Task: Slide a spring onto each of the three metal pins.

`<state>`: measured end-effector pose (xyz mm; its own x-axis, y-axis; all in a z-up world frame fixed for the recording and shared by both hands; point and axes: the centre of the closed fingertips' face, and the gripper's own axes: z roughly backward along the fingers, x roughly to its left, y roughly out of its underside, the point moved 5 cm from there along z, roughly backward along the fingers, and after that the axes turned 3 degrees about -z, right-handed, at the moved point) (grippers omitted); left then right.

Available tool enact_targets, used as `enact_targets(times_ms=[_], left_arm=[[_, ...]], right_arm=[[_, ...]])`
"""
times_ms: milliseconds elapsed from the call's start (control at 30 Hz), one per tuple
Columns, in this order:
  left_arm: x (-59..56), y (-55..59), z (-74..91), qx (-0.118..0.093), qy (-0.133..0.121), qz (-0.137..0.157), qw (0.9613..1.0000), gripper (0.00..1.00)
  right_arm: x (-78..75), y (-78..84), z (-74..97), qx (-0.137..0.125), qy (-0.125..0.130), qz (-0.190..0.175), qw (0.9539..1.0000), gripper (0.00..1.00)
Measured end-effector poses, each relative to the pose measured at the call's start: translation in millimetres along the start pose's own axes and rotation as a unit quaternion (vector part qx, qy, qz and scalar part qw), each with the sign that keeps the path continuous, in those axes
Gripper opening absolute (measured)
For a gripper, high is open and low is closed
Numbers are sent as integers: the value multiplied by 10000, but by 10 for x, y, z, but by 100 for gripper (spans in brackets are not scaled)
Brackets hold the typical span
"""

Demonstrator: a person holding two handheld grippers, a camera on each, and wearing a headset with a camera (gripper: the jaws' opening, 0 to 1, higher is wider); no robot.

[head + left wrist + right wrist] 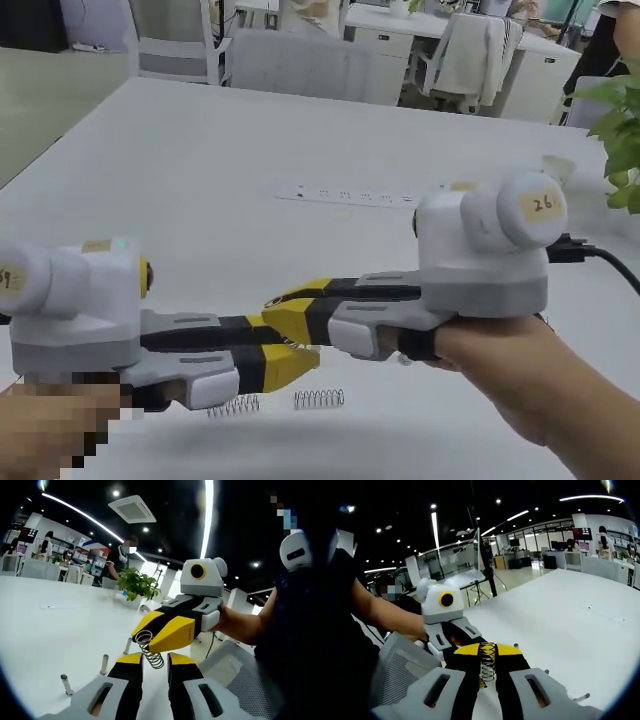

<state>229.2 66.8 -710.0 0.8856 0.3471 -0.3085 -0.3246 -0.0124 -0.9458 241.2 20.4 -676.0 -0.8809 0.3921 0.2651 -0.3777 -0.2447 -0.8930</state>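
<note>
My right gripper (487, 647) is shut on a spring (487, 662), which stands upright between its yellow jaws. In the left gripper view that spring (150, 650) hangs from the right gripper (142, 635), and its lower end reaches between the tips of my left gripper (156, 657). The left jaws stand a narrow gap apart. Three metal pins (104, 664) stand in a row on the white table, left of the left jaws. In the head view the left gripper (305, 352) and the right gripper (272, 300) meet tip to tip above two loose springs (319, 399).
A white power strip (345, 195) lies mid-table. A green plant (620, 130) stands at the right edge, and a black cable (600, 258) trails behind the right gripper. A mesh chair (395, 670) sits close to the person. People stand in the background.
</note>
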Motion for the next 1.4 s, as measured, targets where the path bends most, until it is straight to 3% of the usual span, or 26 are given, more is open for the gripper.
enact_targets(times_ms=[100,367,567,767,933,1200,1267,1400], left_arm=[[0,-2,3,1,-15,-98,10000,6],[-9,22,-1,81,-27,-234,9997,4],[-3,56,10,245,-103,-488,9985,2],[-40,120,-7,539,-111,-875,9946,2],[-71,159,-27,793,-70,-1211,9894,2],[-146,244,-79,1237,41,-1788,9761,2],[-170,280,-95,1392,104,-1977,9703,2],[-207,334,-116,1592,181,-2161,9631,2]], right_arm=[[7,5,-5,12,-9,5,10000,8],[21,21,24,61,-15,24,10000,8],[21,36,70,150,-25,50,9999,8],[35,105,113,450,-86,153,9988,8],[57,152,145,731,-140,265,9969,8],[99,246,196,1394,-254,536,9885,8],[113,273,204,1630,-290,677,9839,8],[138,321,208,2097,-373,906,9728,8]])
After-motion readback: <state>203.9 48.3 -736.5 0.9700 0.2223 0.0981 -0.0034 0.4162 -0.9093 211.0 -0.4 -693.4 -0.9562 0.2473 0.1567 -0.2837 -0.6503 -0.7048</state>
